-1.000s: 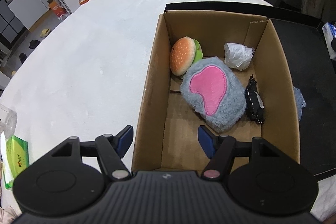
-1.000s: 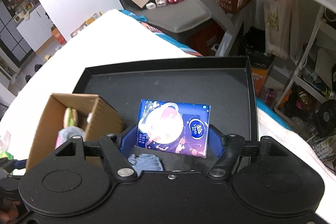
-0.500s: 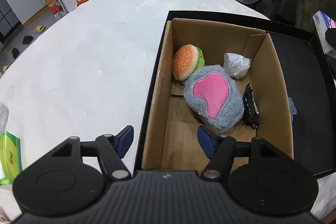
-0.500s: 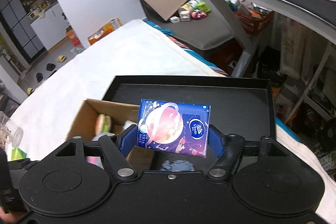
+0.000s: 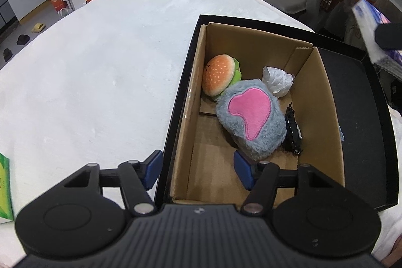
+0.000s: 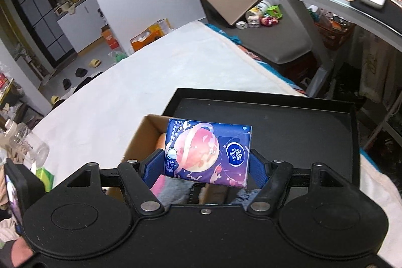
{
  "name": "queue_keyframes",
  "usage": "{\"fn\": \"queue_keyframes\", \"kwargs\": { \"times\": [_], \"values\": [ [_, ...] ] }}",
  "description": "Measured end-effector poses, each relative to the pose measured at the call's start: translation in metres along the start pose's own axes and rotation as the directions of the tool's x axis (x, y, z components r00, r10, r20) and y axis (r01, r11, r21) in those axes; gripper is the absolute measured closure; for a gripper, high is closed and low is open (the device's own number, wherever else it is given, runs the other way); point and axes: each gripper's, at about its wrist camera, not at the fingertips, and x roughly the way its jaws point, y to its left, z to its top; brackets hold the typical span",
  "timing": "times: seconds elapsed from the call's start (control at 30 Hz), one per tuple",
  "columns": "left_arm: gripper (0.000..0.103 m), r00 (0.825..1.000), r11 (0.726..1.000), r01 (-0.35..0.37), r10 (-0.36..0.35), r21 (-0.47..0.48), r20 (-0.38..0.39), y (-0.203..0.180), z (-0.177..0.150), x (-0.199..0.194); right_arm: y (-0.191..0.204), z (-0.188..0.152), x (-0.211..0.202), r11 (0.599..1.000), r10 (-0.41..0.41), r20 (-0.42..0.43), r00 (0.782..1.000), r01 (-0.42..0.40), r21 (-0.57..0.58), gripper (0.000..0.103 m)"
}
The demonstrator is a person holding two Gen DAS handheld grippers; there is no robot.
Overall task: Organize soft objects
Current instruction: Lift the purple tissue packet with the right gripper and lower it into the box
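Observation:
An open cardboard box (image 5: 319, 97) stands in a black tray (image 5: 356, 102). Inside it lie a burger plush (image 5: 219, 78), a grey plush with a pink patch (image 5: 251, 117), a crumpled white wad (image 5: 277, 79) and a small black item (image 5: 292, 132). My left gripper (image 5: 197, 171) straddles the box's near left wall; its jaws are closing and the pads touch nothing. My right gripper (image 6: 206, 167) is shut on a blue tissue pack (image 6: 208, 150), held in the air above the box (image 6: 140, 140). The tissue pack (image 5: 371, 24) also shows at the right edge of the left wrist view.
A white cloth (image 5: 100, 67) covers the table left of the tray. A green pack (image 5: 5, 187) lies at the table's near left, beside a clear bottle (image 6: 27, 145). A blue-grey fuzzy scrap (image 5: 341, 136) sits in the tray against the box's right wall.
My right gripper has risen with the tissue pack and moved left, from over the tray floor to over the box. The pack has come into the left wrist view.

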Motion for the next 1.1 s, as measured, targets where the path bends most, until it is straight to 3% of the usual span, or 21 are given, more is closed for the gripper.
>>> {"fn": "queue_keyframes", "kwargs": {
  "times": [0.33,0.83,1.1],
  "values": [
    [0.052,0.999,0.998,0.051,-0.052,-0.03,-0.009,0.011,-0.003,0.005,0.034,-0.004,0.015,1.0,0.001,-0.048,0.999,-0.003,-0.029,0.034],
    [0.081,0.994,0.991,0.105,-0.106,-0.088,-0.005,0.03,-0.009,0.01,0.071,-0.014,0.042,0.998,-0.018,-0.143,0.99,0.008,-0.066,0.034],
    [0.09,0.993,0.988,0.113,-0.114,-0.106,0.0,0.037,-0.011,0.012,0.08,-0.017,0.052,0.998,-0.022,-0.168,0.986,0.013,-0.053,0.034]
  ]
}}
